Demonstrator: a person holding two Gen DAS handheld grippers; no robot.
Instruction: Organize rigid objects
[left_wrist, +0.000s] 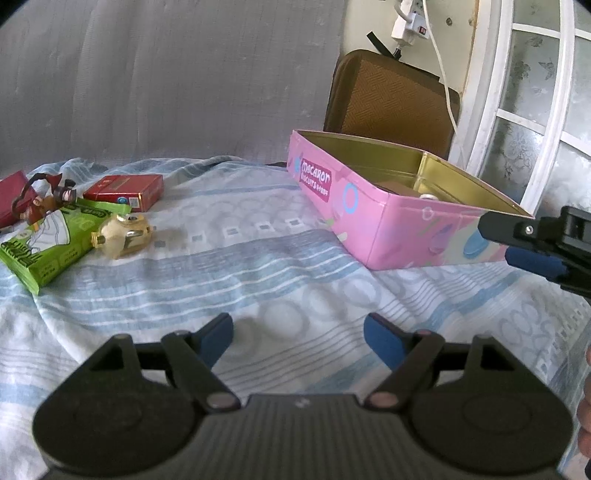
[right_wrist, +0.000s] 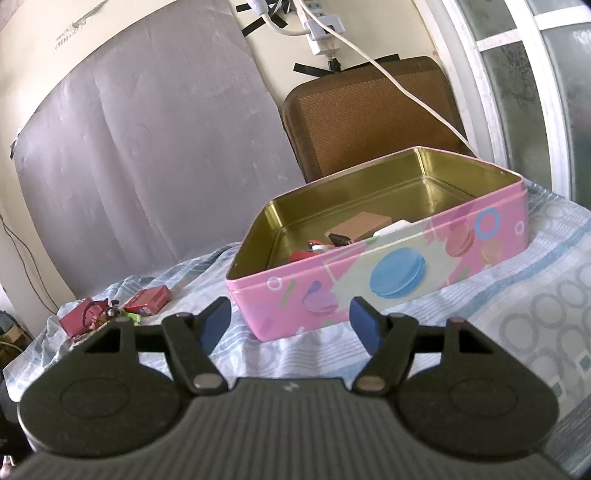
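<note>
We see a bed covered with a blue and white patterned sheet, and on it an open pink biscuit tin with a gold interior, sitting toward the bed's far right corner, near a window. The tin has no lid on, which we judge makes it the collecting place for the loose items. A few things already lie inside it: a brown box, something white and some small red and dark pieces we cannot identify.

Well apart from the tin, at the bed's far left edge, a cluster remains unsorted: a red box, a second red box partly cut off, a green packet, a small figurine lying on the packet, and a cream and gold trinket touching the packet's edge.

Our left tool hovers low over bare sheet at the near edge, its blue-padded fingers spread wide and holding nothing. Our right tool sits just in front of the tin's near wall, likewise spread wide with nothing between its fingers. From the left camera its fingertips appear beside the tin's right end.

With both tools free, the left one seems better placed to reach for the cluster next.
</note>
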